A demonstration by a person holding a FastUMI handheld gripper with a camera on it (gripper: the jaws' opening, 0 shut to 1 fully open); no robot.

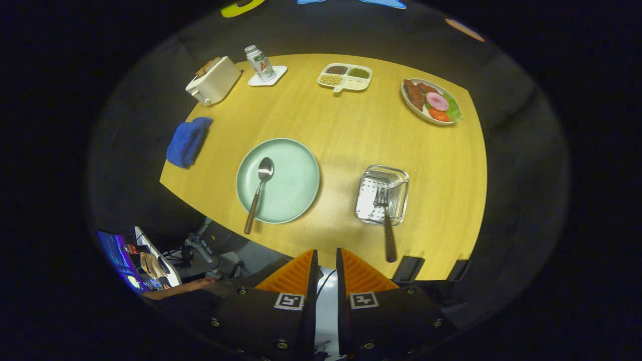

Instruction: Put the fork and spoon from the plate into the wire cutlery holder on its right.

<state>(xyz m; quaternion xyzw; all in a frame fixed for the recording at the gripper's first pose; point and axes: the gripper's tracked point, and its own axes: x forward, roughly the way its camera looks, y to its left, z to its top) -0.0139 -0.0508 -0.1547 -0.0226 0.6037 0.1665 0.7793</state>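
A pale green plate (296, 165) lies on the yellow wooden table (341, 125), well beyond my fingers and a little left. A spoon (258, 193) with a brown handle rests on its left part, bowl away from me, handle sticking out over the near rim. Right of the plate stands the wire cutlery holder (382, 194). The fork (386, 220) lies in it, tines inside, dark handle leaning out over the near wall. My gripper (326, 255) hovers high above the table's near edge, fingers nearly together with a narrow gap and nothing between them.
At the far side stand a white toaster (214, 80), a can on a white coaster (260, 63), a divided snack dish (345, 76) and a plate of food (431, 102). A blue cloth (187, 142) hangs over the left edge. Below left, a desk with a lit screen (118, 255).
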